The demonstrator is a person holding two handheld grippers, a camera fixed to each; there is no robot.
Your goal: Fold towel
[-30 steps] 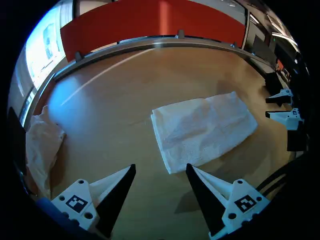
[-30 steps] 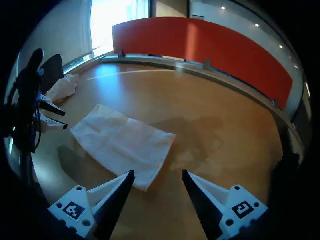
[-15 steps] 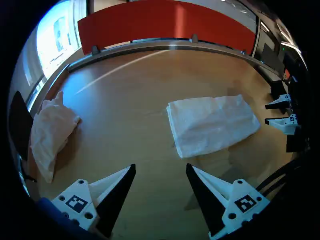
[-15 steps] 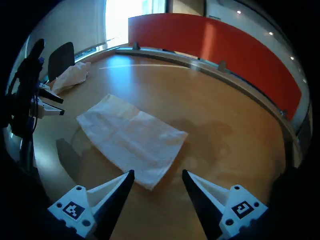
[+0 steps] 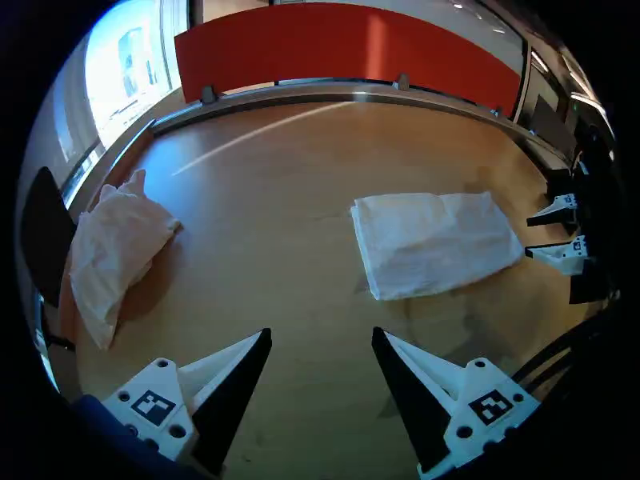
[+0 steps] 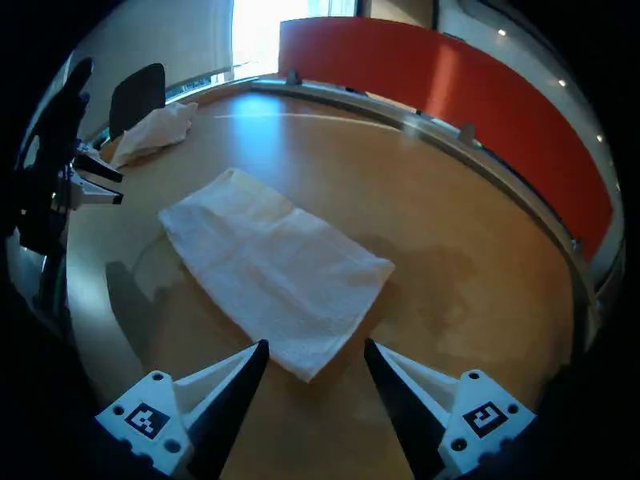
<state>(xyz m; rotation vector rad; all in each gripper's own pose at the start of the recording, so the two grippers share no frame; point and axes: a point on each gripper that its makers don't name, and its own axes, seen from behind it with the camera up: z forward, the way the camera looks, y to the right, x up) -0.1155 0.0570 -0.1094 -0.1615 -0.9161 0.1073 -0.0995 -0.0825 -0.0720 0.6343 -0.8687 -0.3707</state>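
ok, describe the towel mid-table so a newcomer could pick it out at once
Start at the big wooden table in front of the orange panel. Near its middle lies a white towel, a flat rectangle. The other cloth is a crumpled heap at the table's edge by the black chair.

Showing towel (image 5: 436,244) as white cloth, matt, finely nubbed, softly creased. Seeing table (image 5: 280,208) as smooth wood-look top, semi-glossy, throwing back window glare and faint reflections. Noting crumpled cloth (image 5: 112,248) at left as matt off-white fabric, heavily wrinkled. Reading fingers of left gripper (image 5: 320,332) and right gripper (image 6: 314,342) as white matt plastic with black inner faces. Taking rail (image 5: 352,86) along far table edge as shiny metal, red panel (image 5: 344,40) behind it as smooth, satin.
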